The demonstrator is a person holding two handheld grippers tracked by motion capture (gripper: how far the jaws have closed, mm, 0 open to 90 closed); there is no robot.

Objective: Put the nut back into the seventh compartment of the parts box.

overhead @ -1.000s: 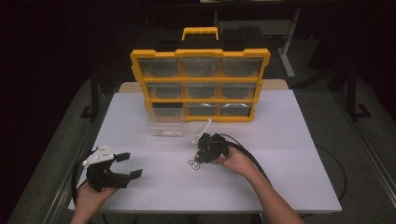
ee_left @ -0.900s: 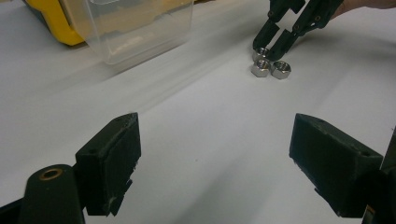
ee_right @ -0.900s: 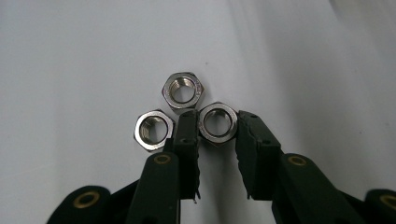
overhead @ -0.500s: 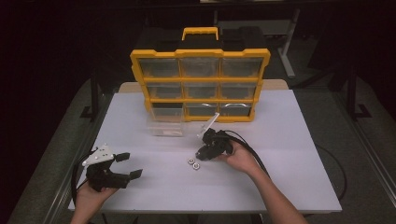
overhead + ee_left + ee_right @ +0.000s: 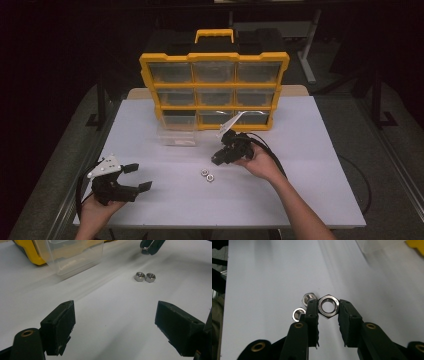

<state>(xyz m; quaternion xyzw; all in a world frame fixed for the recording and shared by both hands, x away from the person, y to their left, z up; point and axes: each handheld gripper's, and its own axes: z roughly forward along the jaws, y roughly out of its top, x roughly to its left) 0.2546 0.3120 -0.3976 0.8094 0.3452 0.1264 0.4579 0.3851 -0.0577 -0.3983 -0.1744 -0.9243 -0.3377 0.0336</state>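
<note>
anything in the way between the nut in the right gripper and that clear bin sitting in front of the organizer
Nothing visible. The right gripper holds one nut above the bare white table. The clear bin lies up and left of it in the high view, with open tabletop between. The two loose nuts lie nearer the person, off that line.

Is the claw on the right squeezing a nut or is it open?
Squeezing. The right gripper is shut on a nut, pinched between both jaws.

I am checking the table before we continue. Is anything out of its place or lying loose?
Yes. One clear drawer is out of the yellow organizer and sits on the table in front of it. Two hex nuts lie loose on the white tabletop. A third nut is clamped in the right gripper.
</note>
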